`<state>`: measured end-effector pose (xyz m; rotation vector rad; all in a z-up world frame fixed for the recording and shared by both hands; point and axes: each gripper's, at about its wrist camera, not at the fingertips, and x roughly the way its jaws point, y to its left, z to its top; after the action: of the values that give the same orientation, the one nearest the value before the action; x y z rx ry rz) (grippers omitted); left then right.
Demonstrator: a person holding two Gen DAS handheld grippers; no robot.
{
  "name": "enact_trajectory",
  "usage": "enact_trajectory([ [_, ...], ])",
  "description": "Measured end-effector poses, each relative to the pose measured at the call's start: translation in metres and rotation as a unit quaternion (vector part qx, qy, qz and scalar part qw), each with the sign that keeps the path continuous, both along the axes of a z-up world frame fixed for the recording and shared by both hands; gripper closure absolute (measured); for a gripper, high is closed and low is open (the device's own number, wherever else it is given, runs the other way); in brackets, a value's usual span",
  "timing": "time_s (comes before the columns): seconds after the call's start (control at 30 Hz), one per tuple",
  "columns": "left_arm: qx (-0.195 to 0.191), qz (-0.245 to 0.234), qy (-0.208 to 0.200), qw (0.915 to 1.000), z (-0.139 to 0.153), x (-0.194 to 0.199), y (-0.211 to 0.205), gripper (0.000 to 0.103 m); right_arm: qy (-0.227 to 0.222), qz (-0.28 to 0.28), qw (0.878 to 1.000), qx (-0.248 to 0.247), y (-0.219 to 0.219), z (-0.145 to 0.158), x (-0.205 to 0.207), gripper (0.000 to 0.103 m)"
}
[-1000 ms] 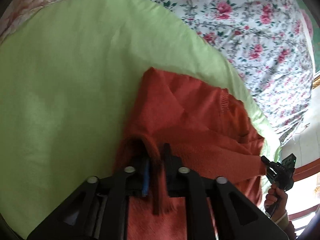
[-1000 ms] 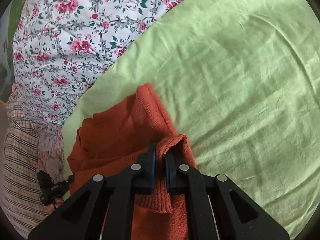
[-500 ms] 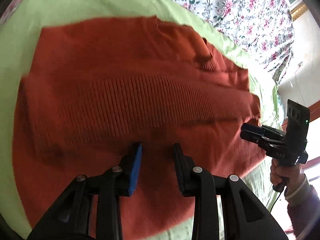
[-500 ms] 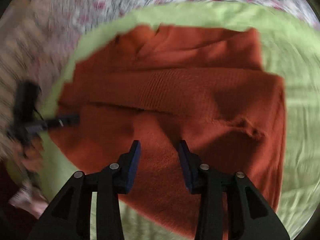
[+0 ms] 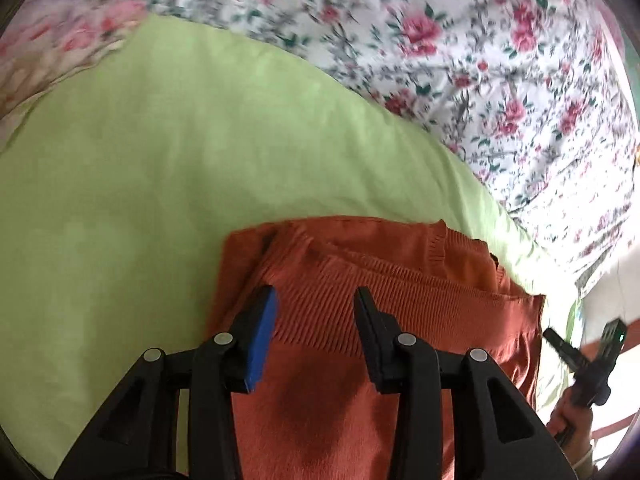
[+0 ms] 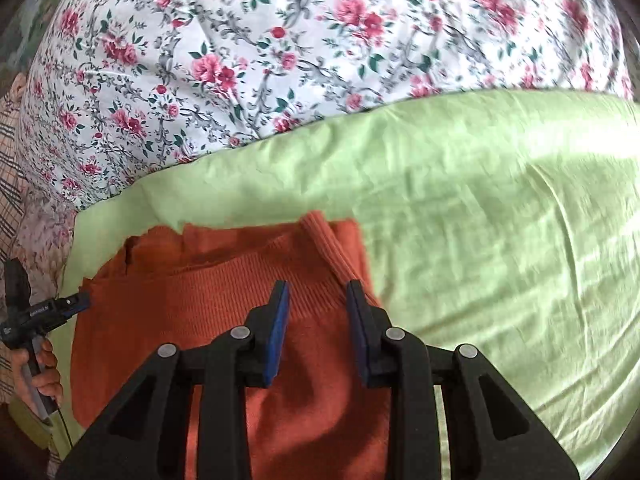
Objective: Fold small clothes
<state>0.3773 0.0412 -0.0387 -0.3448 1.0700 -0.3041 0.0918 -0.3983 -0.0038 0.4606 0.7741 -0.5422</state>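
Note:
An orange knitted sweater (image 5: 400,288) lies folded on the light green sheet (image 5: 160,160), its ribbed band across the top layer. My left gripper (image 5: 314,304) is open and empty, just above the sweater's left part. In the right wrist view the sweater (image 6: 200,292) lies on the green sheet (image 6: 500,220) and my right gripper (image 6: 318,292) is open and empty over its right part, beside a ribbed cuff (image 6: 332,252). The right gripper also shows in the left wrist view (image 5: 560,346), and the left gripper in the right wrist view (image 6: 84,300), each at the sweater's edge.
A floral quilt (image 5: 480,60) lies beyond the green sheet; it also shows in the right wrist view (image 6: 280,40). A checked cloth (image 6: 12,152) sits at the far left. The bed's edge runs near the sweater's right side (image 5: 568,320).
Both grippers were shut on folds of the sweater a second ago. They have let go, opened and drawn back low over the laid-down sweater.

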Motion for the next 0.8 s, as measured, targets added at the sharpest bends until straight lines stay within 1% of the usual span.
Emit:
enact_trajectory([
  [0.1,0.01,0.022,0.004,0.9997,0.005,-0.029,0.0,0.062,0.0,0.017,1.0,0.014,0.008,-0.006,-0.009,0.073],
  [0.23,0.016,0.049,0.01,0.9986,0.013,-0.09,0.004,0.059,0.002,0.043,0.998,0.045,0.018,-0.019,-0.022,0.073],
  [0.33,0.013,0.058,0.02,0.9981,0.017,-0.136,0.007,0.059,-0.004,0.064,0.996,0.07,0.031,-0.021,-0.027,0.071],
  [0.4,0.011,0.058,0.029,0.9979,0.015,-0.163,0.001,0.056,-0.004,0.075,0.994,0.081,0.042,-0.021,-0.035,0.071],
  [0.53,-0.008,0.03,0.058,0.9978,-0.002,-0.207,-0.016,0.054,0.007,0.102,0.991,0.091,0.076,-0.024,-0.051,0.071],
  [0.63,-0.025,-0.008,0.079,0.9965,-0.019,-0.229,-0.028,0.054,0.01,0.099,0.99,0.097,0.101,-0.026,-0.071,0.07],
  [0.67,-0.024,-0.019,0.084,0.9959,-0.024,-0.237,-0.03,0.054,0.012,0.091,0.991,0.098,0.11,-0.027,-0.079,0.07],
  [0.73,-0.029,-0.032,0.082,0.9957,-0.03,-0.249,-0.03,0.054,0.011,0.073,0.992,0.106,0.123,-0.03,-0.092,0.069],
  [0.8,-0.04,-0.028,0.076,0.996,-0.034,-0.258,-0.024,0.05,0.014,0.064,0.991,0.12,0.138,-0.034,-0.1,0.065],
])
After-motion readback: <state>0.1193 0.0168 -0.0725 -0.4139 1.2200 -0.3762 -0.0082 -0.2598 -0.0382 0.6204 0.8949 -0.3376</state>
